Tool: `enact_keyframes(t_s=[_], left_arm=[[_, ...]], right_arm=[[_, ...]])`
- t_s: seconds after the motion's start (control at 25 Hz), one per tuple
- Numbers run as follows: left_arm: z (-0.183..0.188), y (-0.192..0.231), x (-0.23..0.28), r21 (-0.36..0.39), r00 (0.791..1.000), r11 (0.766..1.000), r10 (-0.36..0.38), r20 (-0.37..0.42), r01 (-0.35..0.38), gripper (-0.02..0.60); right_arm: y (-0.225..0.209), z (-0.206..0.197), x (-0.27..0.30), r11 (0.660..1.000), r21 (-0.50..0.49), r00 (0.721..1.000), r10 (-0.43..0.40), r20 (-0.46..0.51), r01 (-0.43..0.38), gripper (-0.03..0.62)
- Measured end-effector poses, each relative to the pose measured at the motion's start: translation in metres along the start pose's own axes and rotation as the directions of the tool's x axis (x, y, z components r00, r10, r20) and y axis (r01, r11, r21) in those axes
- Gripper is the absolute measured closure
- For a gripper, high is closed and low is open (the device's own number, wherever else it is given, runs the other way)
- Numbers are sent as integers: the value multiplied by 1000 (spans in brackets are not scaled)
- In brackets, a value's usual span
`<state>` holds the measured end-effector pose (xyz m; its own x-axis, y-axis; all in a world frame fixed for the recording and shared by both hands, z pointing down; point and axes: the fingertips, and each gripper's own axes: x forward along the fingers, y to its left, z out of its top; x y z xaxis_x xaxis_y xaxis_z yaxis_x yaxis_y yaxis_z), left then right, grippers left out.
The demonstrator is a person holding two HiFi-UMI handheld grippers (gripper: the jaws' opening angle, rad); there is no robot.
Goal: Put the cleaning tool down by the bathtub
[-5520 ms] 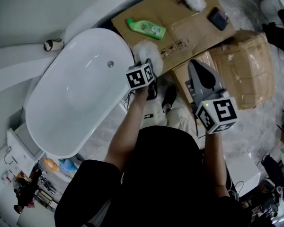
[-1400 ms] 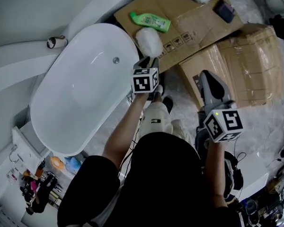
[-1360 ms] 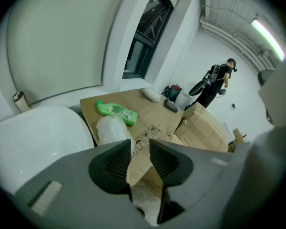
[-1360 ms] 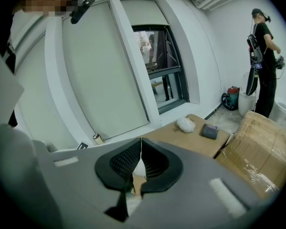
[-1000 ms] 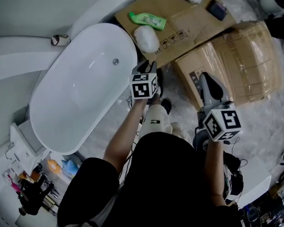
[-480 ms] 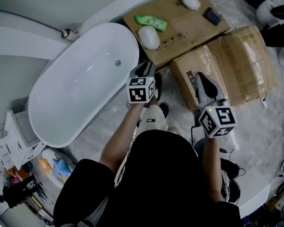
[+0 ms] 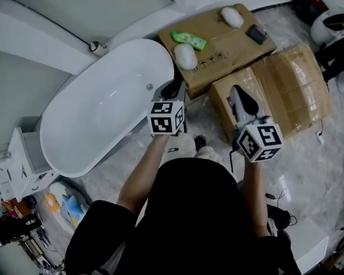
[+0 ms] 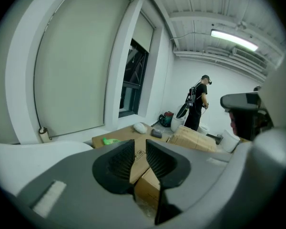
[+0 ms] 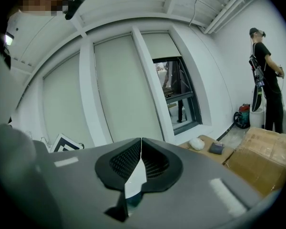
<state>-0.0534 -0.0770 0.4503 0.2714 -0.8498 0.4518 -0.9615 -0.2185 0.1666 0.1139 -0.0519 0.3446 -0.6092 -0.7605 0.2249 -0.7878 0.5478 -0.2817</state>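
The white fluffy cleaning pad (image 7: 186, 56) lies on a flat cardboard sheet (image 7: 218, 36), close to the end of the white bathtub (image 7: 103, 113). My left gripper (image 7: 173, 86) hovers just short of the pad, over the tub's rim. Its jaws are closing, with a gap still between them and nothing in it. In the left gripper view the left gripper (image 8: 140, 144) hides the pad. My right gripper (image 7: 236, 90) is held over a cardboard box (image 7: 281, 93); its pads meet at the tips with nothing in them.
A green bottle (image 7: 188, 38), a second white pad (image 7: 232, 17) and a dark small item (image 7: 256, 33) also lie on the sheet. A person (image 8: 198, 104) stands at the far right of the room. Clutter sits at the floor's lower left (image 7: 63, 202).
My left gripper, earlier down at the white pad on the cardboard, has drawn back from it and the pad stays on the sheet. The head view has swung, showing more floor and wall.
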Motion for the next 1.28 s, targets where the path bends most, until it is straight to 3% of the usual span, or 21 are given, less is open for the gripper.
enact_keyframes(t_s=[0.48,0.96,1.28], left_arm=[[59,2,-54,38,990,999,-1,142,-5,526],[98,21,-97,97,974,995,-48,220,27,535],[110,35,-125,90,966,996,-48,254,26,557]], right_arm=[[23,20,14,998,-47,998,48,33,-47,583],[71,40,35,989,-139,996,58,69,-48,583],[103,41,39,981,-183,996,71,62,-58,583]])
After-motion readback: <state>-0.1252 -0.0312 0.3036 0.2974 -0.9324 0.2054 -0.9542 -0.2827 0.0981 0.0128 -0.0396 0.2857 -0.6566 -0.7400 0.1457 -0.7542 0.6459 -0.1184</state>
